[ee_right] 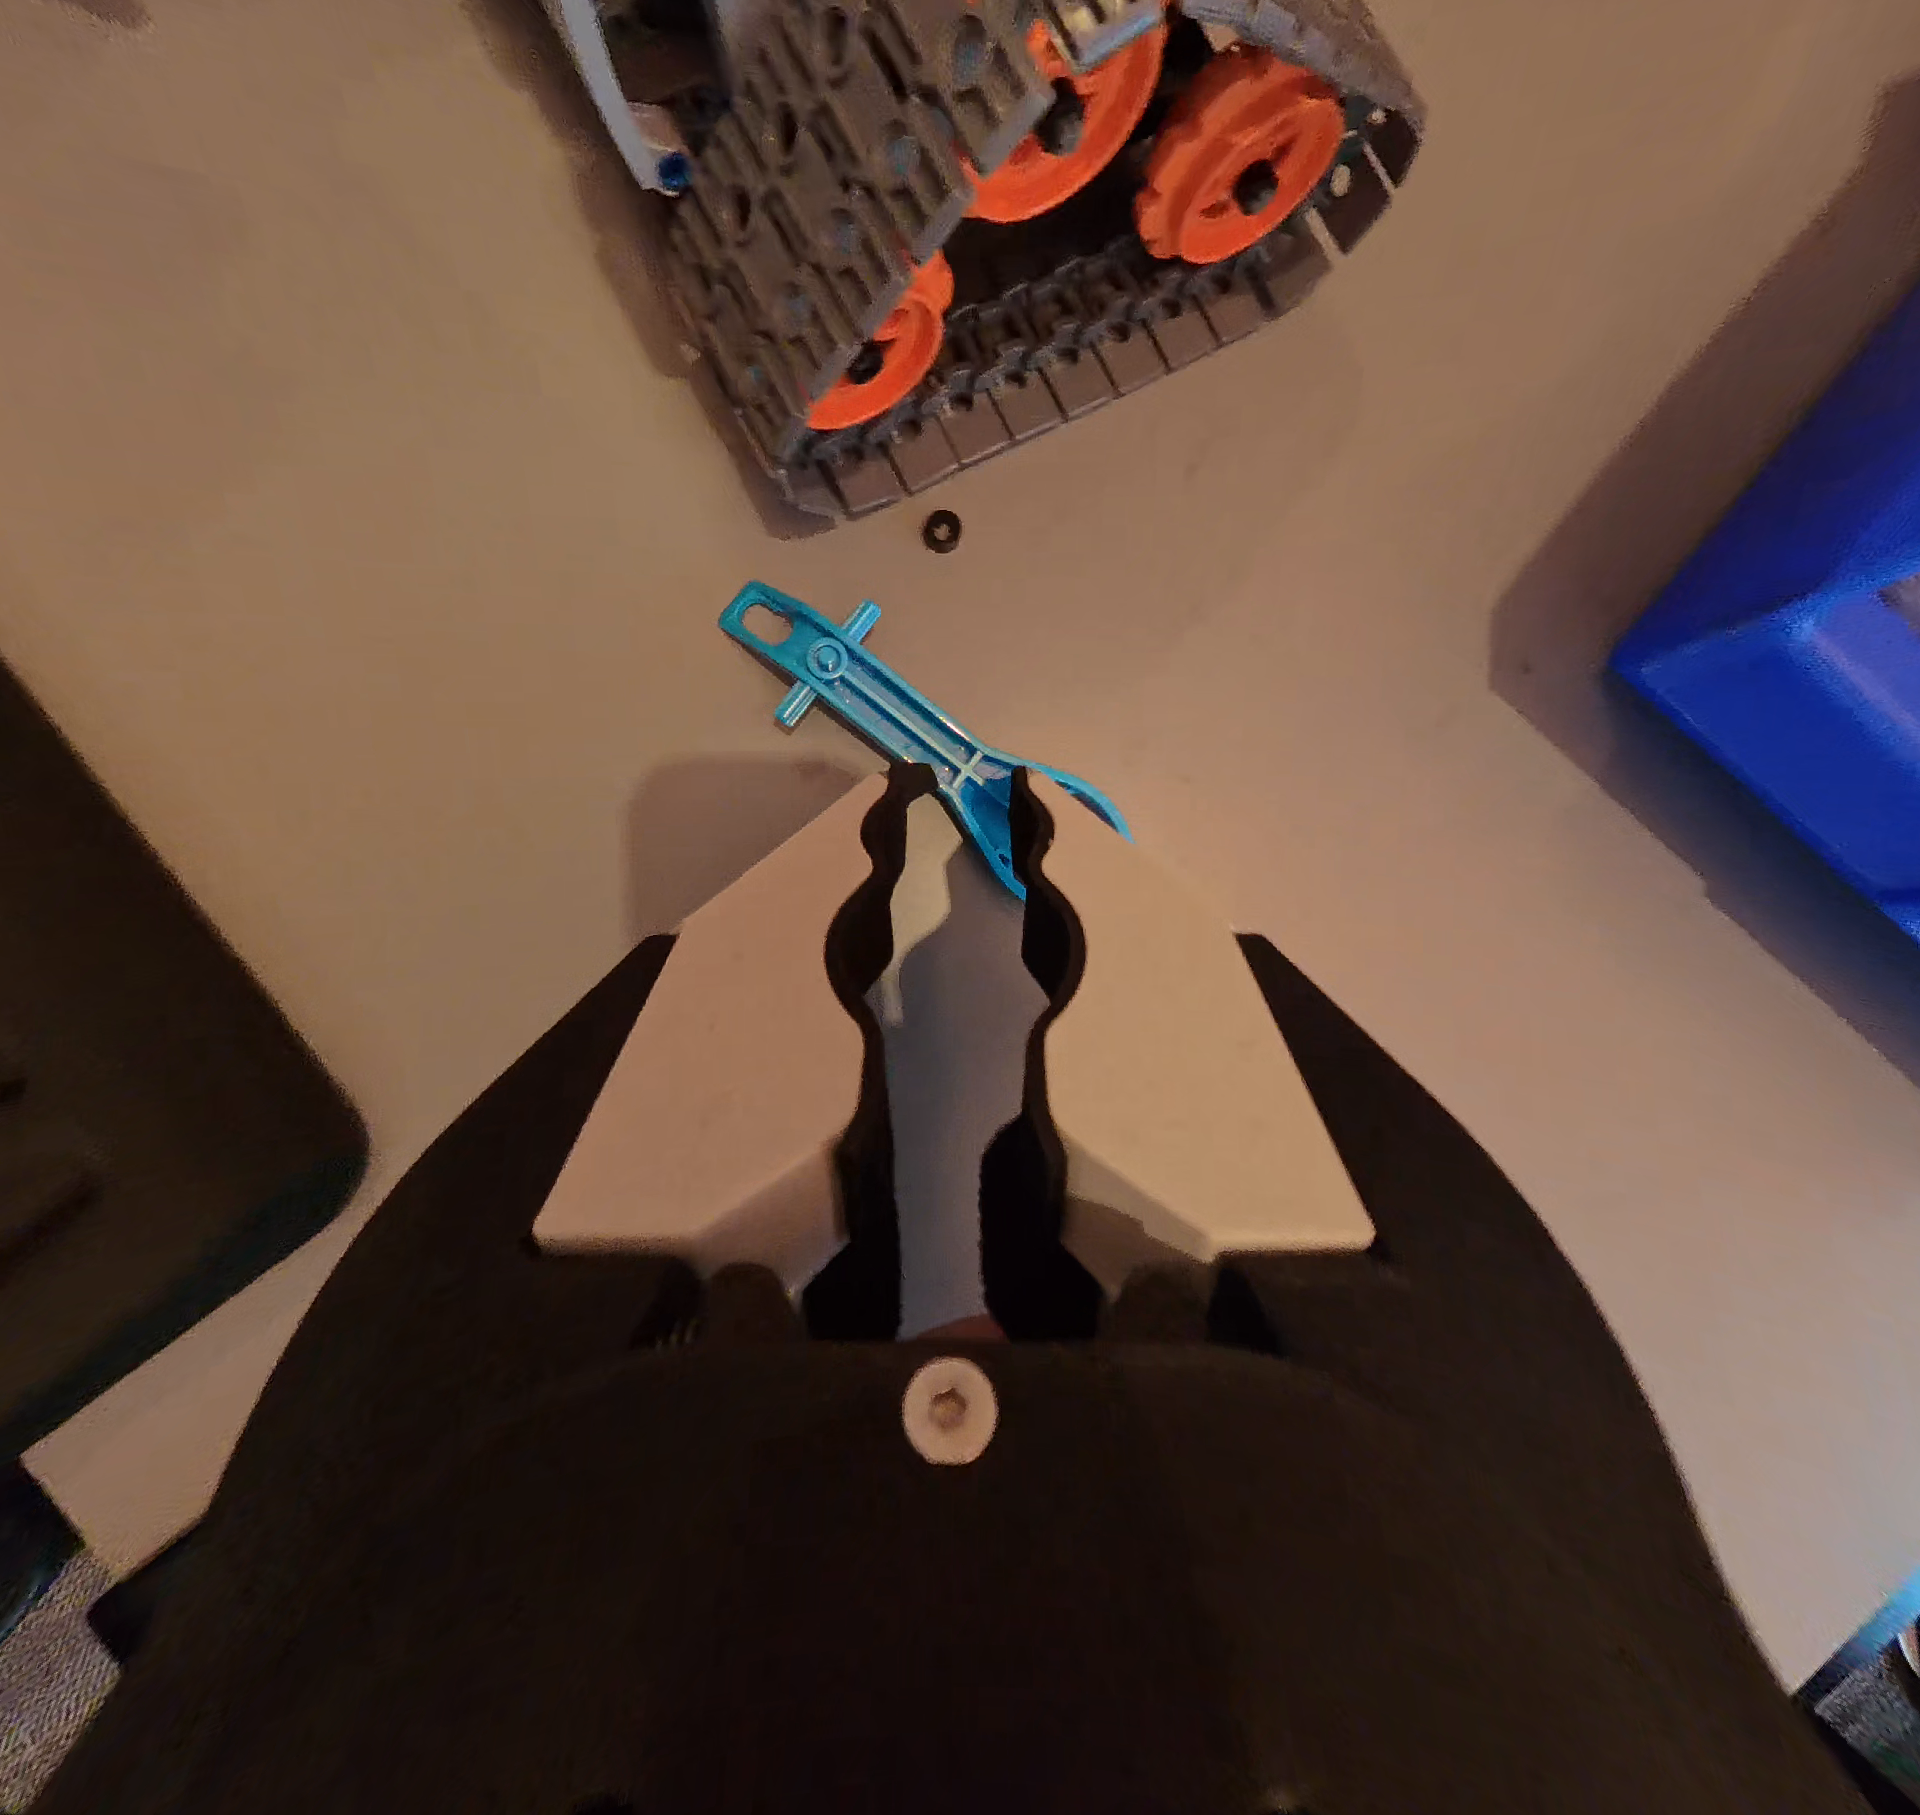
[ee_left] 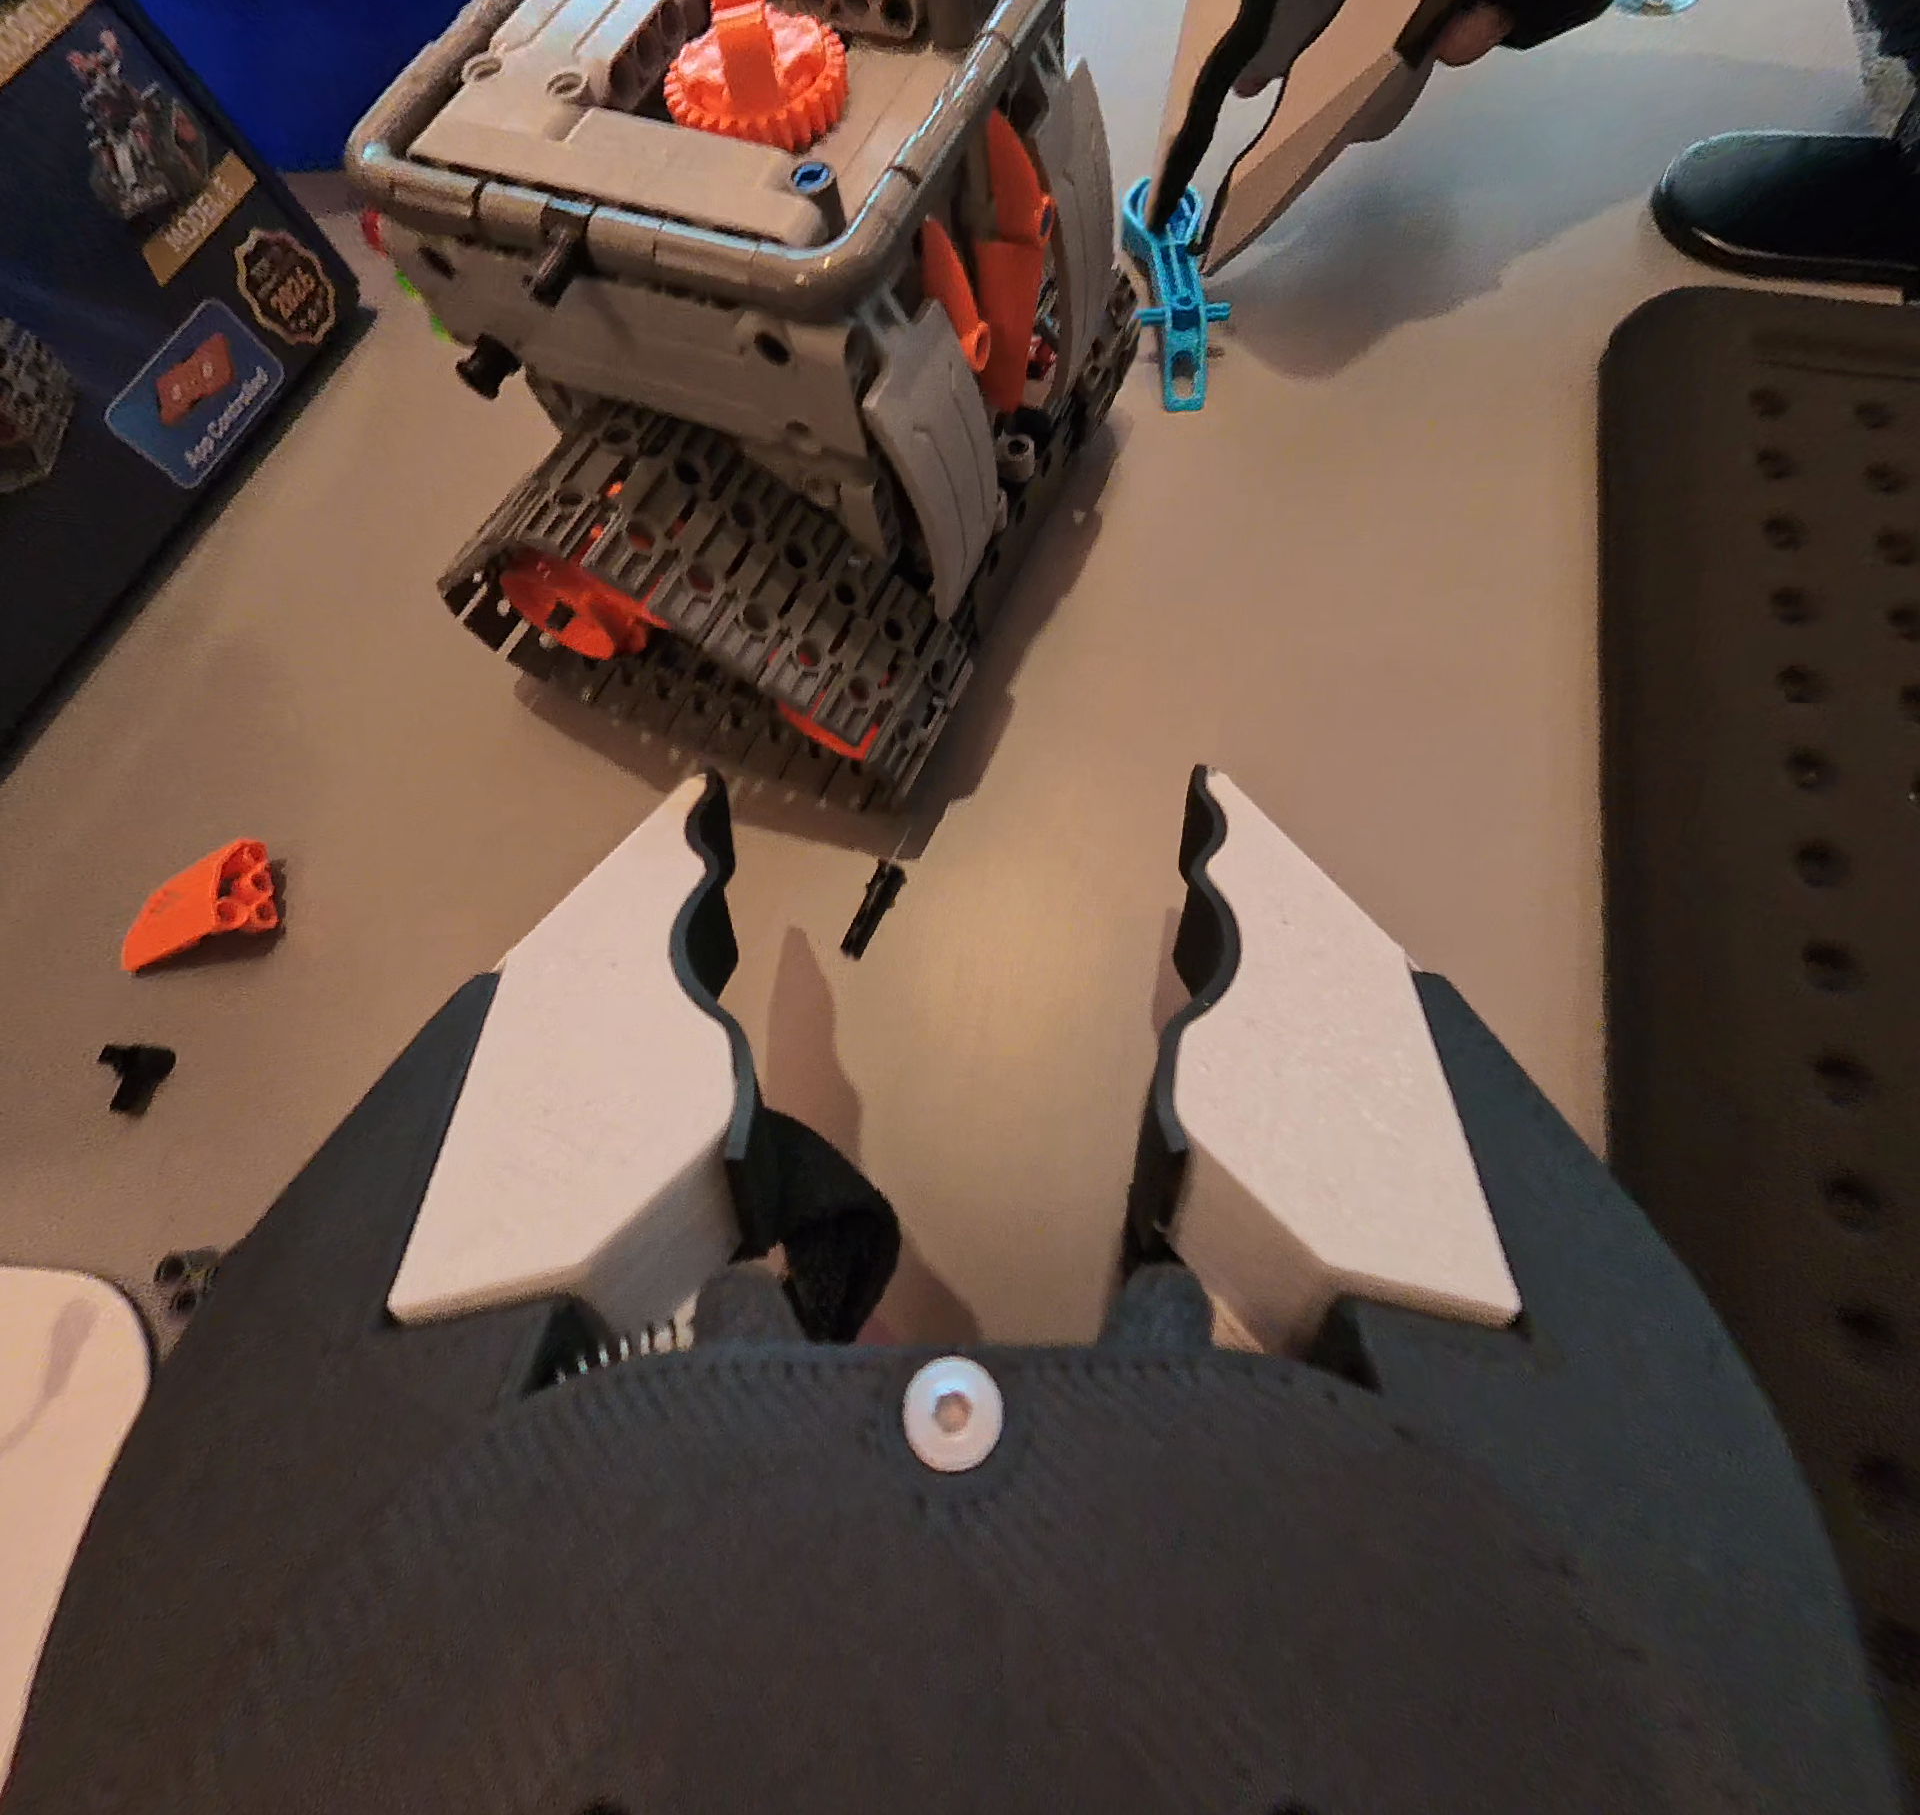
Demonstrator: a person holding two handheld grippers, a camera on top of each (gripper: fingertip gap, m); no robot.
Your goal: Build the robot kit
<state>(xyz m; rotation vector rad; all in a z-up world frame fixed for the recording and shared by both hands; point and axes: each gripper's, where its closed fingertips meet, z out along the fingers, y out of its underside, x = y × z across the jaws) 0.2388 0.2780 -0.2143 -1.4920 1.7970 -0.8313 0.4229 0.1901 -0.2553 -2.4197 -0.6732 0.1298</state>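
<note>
A grey and orange brick-built tracked vehicle [ee_left: 748, 311] stands on the beige table; its track and orange wheels also show in the right wrist view [ee_right: 1039, 207]. My left gripper [ee_left: 956, 794] is open and empty, just short of the vehicle's track. A small black pin [ee_left: 873, 908] lies on the table between its fingers. My right gripper [ee_right: 964, 783] is closed narrowly on the forked end of a blue plastic tool [ee_right: 862, 690], which lies beside the vehicle. In the left wrist view the right gripper [ee_left: 1195, 222] meets the blue tool [ee_left: 1174, 311] to the right of the vehicle.
A dark printed box [ee_left: 135, 311] stands at the left. An orange curved piece [ee_left: 203, 898] and a black piece [ee_left: 135, 1074] lie loose. A black perforated mat [ee_left: 1766, 778] lies at the right. A small black ring [ee_right: 941, 529] and a blue bin [ee_right: 1808, 664] are nearby. There is about 20 centimetres between the tips of the two grippers. The orange curved piece [ee_left: 203, 898] lies around 15 centimetres away from my left fingertips.
</note>
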